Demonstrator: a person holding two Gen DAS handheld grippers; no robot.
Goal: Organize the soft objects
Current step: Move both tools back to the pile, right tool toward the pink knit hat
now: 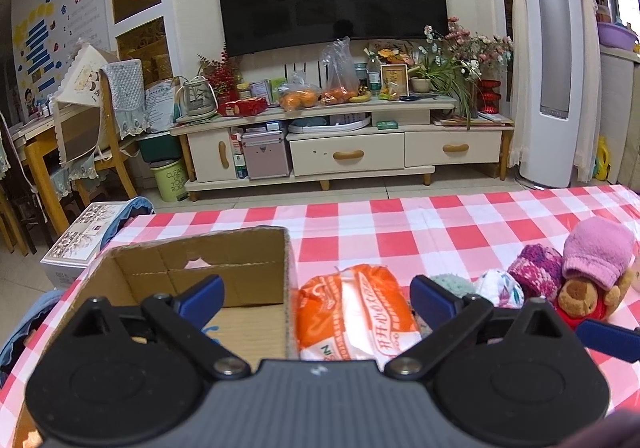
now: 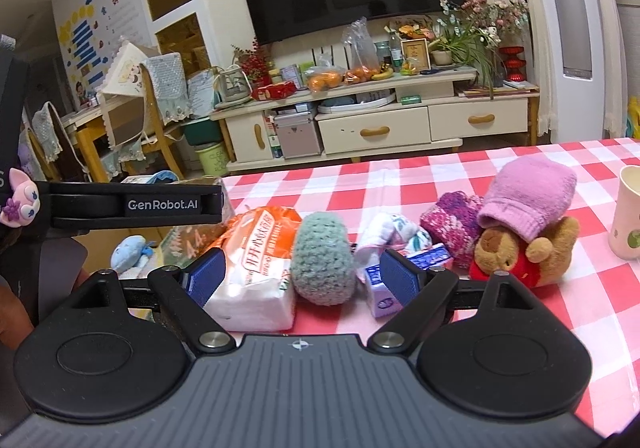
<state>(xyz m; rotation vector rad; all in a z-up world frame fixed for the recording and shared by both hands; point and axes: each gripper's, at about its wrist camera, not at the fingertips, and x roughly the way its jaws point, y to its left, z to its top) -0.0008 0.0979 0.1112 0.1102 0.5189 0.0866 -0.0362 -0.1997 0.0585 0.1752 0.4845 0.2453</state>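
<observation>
The left gripper hangs with jaws spread wide and empty, the tissue pack lying between them on the table, long axis running away from them, just right of the box. The right gripper is open too, empty.

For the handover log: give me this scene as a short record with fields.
surface: red and white checked tablecloth
container: open cardboard box, at the table's left end
beside box: orange tissue pack
other soft items: teal knitted roll, floral cloth, purple knit, teddy bear under a pink mitten
non-soft: paper cup, far right
left gripper: fingers open, nothing held
right gripper: fingers open, nothing held
</observation>
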